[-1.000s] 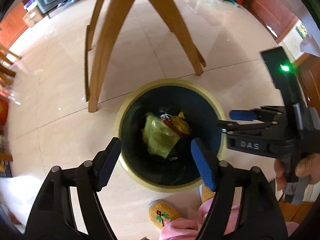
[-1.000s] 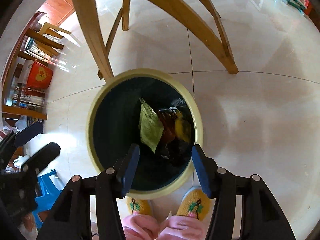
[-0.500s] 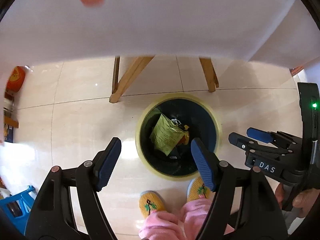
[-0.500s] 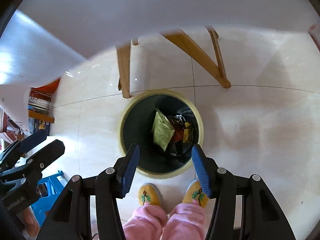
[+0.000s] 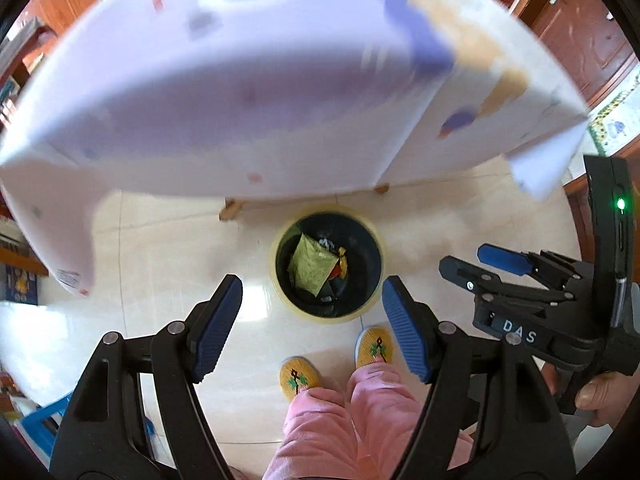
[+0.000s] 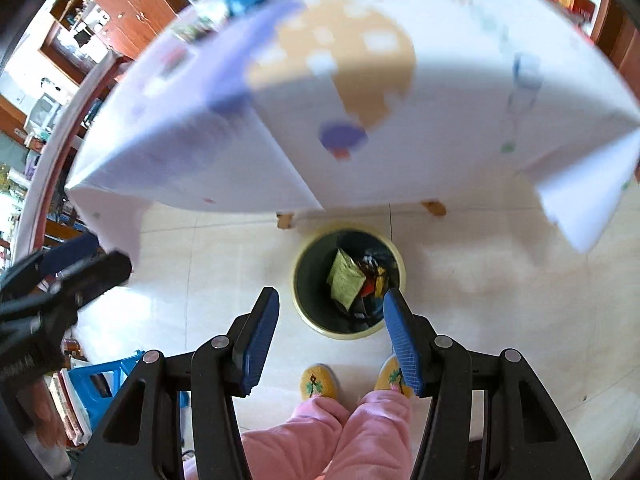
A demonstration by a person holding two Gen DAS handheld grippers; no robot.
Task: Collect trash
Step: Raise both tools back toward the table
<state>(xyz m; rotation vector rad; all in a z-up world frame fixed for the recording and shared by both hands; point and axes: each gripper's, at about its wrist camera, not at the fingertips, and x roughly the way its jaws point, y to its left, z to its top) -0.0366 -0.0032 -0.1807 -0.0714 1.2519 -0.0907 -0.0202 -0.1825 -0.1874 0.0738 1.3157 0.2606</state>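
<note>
Yellow-rimmed dark bin [image 5: 280, 276]; green wrapper [image 5: 312, 270]; pink trousers [image 5: 340, 432]

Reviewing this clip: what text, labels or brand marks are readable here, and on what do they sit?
"DAS": white letters on the body of the right gripper, seen from the left wrist view.
Green wrapper in the trash bin: print too small to read.
Tablecloth: blurred; label at its hanging edge unreadable.

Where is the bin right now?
In both views the bin stands on the floor below the table edge, just ahead of the person's slippers.
</note>
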